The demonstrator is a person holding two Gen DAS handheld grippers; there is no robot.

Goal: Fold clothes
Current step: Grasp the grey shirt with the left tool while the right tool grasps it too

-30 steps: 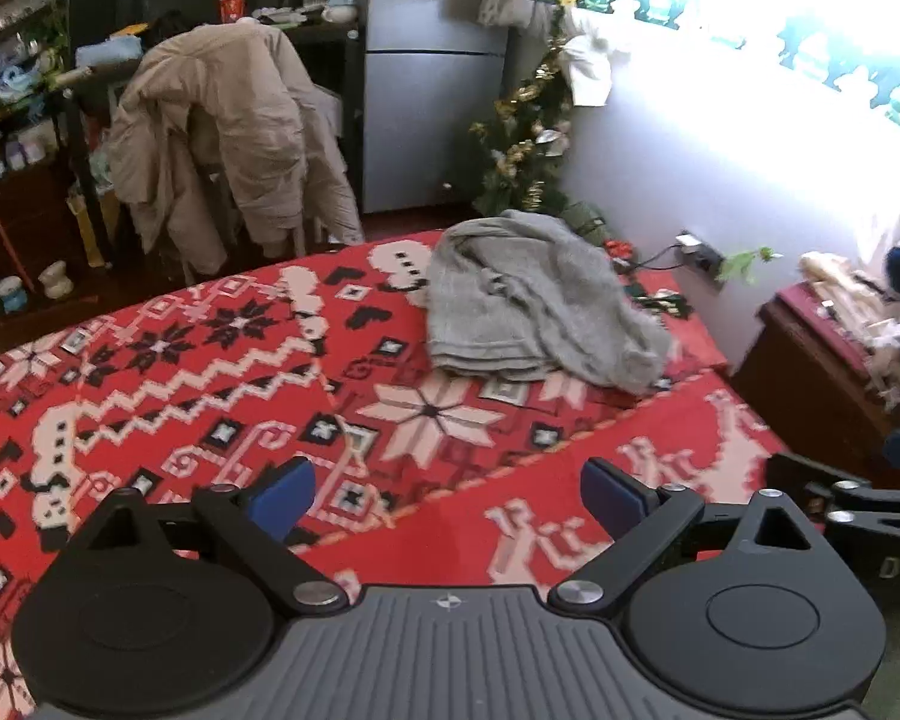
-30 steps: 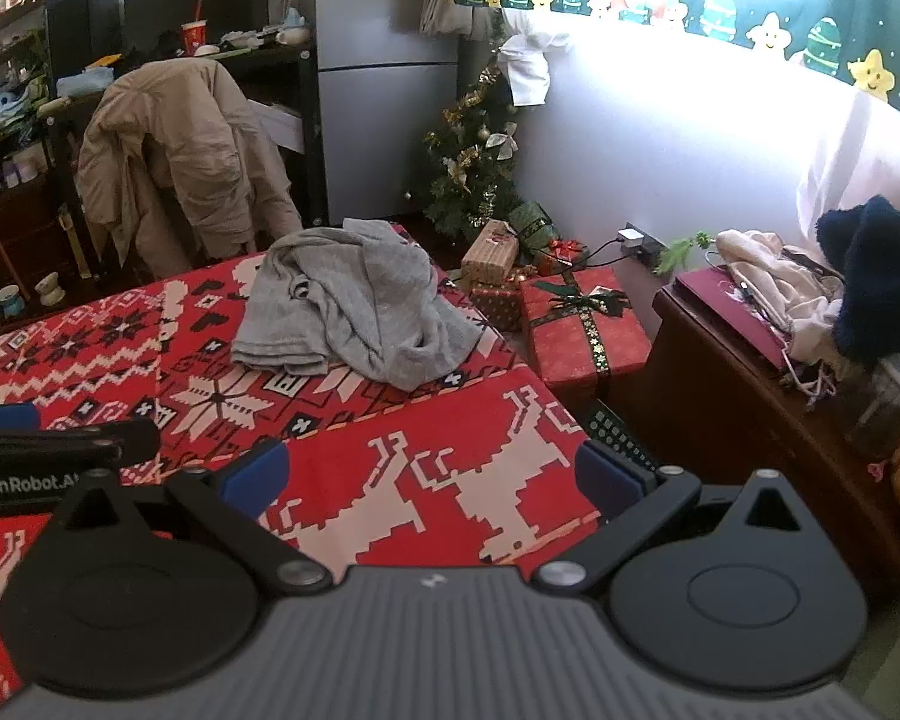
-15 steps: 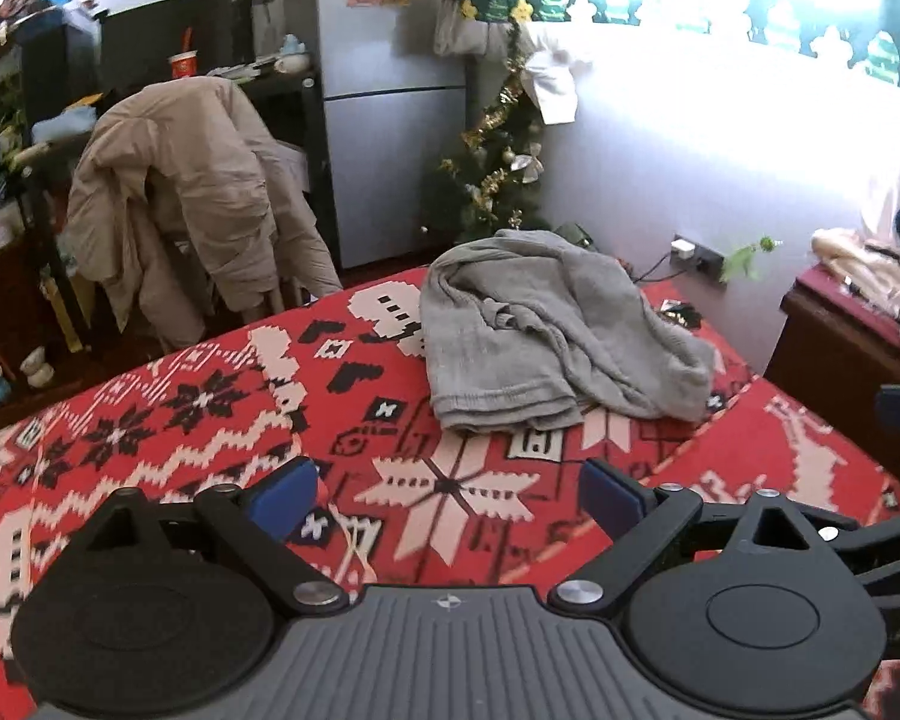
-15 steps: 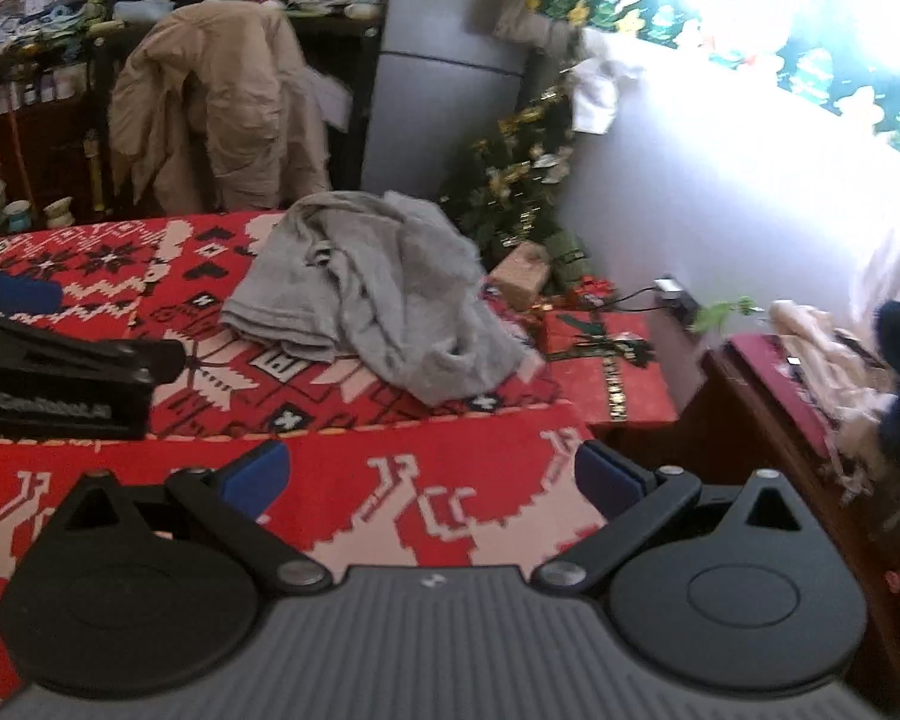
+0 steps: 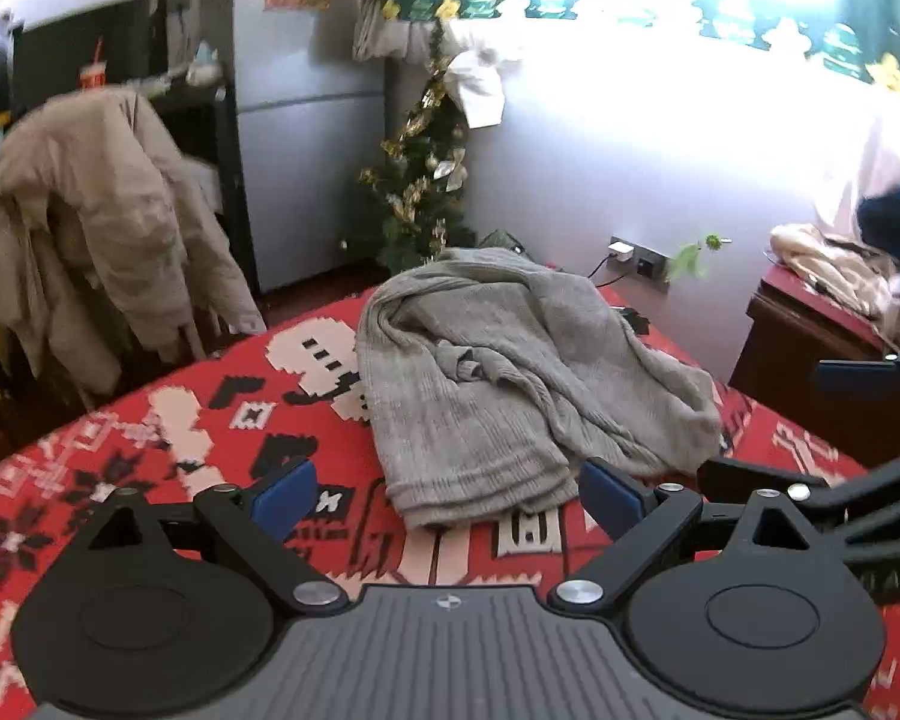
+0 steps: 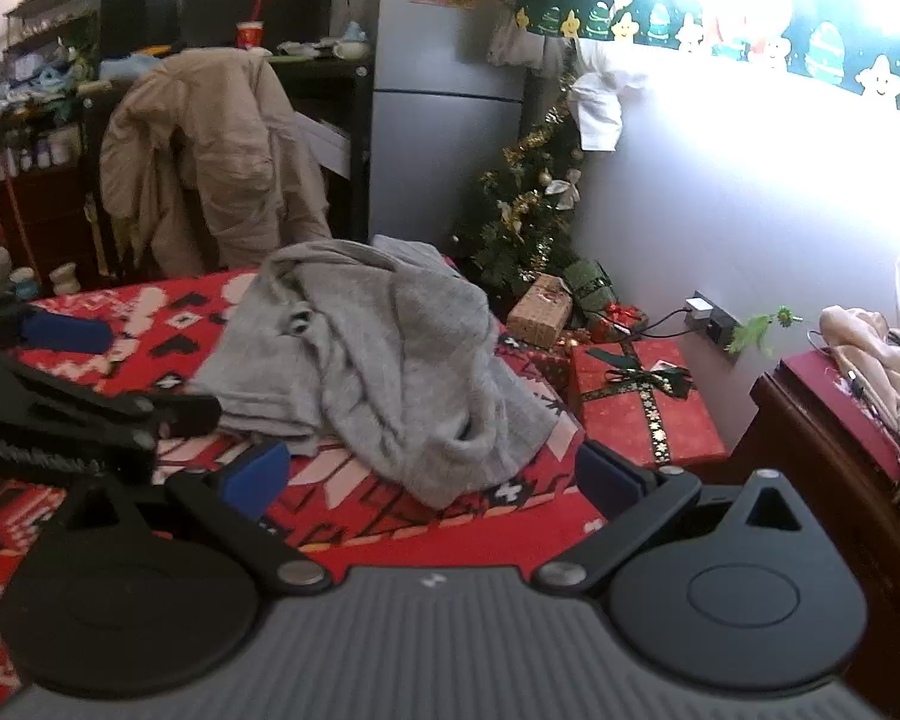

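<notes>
Hovering over a crumpled grey sweater (image 5: 510, 384), both claws gape wide with nothing held.

Left claw (image 5: 447, 495) sits at the sweater's near hem, its blue pads either side of the folded edge without touching it; right claw (image 6: 432, 474) faces the garment's drooping corner. The sweater lies bunched on a red patterned cloth (image 5: 150, 438) covering the bench, toward its far edge. A beige coat (image 6: 210, 150) hangs over a chair beyond.

Left gripper (image 5: 447, 495) and right gripper (image 6: 432, 477) side by side, jaws wide apart.
</notes>
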